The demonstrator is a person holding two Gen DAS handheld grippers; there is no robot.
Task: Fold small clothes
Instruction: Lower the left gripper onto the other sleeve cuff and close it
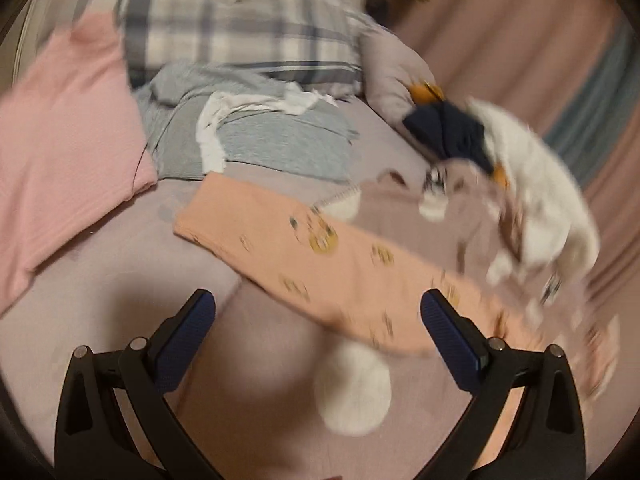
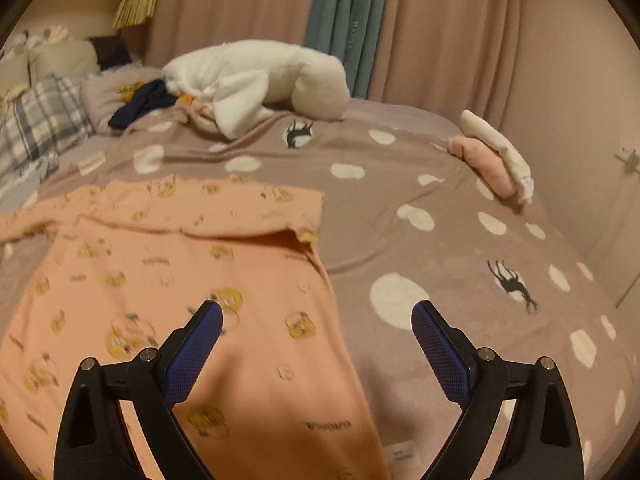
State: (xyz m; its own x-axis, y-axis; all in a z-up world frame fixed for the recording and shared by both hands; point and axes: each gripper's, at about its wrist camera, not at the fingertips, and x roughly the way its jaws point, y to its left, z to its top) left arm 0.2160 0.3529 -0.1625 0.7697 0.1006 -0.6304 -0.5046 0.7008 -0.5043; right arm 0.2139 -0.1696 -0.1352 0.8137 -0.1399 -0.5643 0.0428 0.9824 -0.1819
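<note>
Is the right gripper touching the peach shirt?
Cannot tell. In the right wrist view the open right gripper overlaps the peach shirt, but no contact or gap shows.

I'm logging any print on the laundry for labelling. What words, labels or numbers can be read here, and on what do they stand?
None can be read for certain.
Orange garment: small printed words among the yellow motifs, upside down and too blurred to read.
White tag at the garment's hem: tiny print, too small.
Teal curtain: faint vertical lettering, illegible.
Dotted bed cover: only white dots and dark animal silhouettes, no text.
</note>
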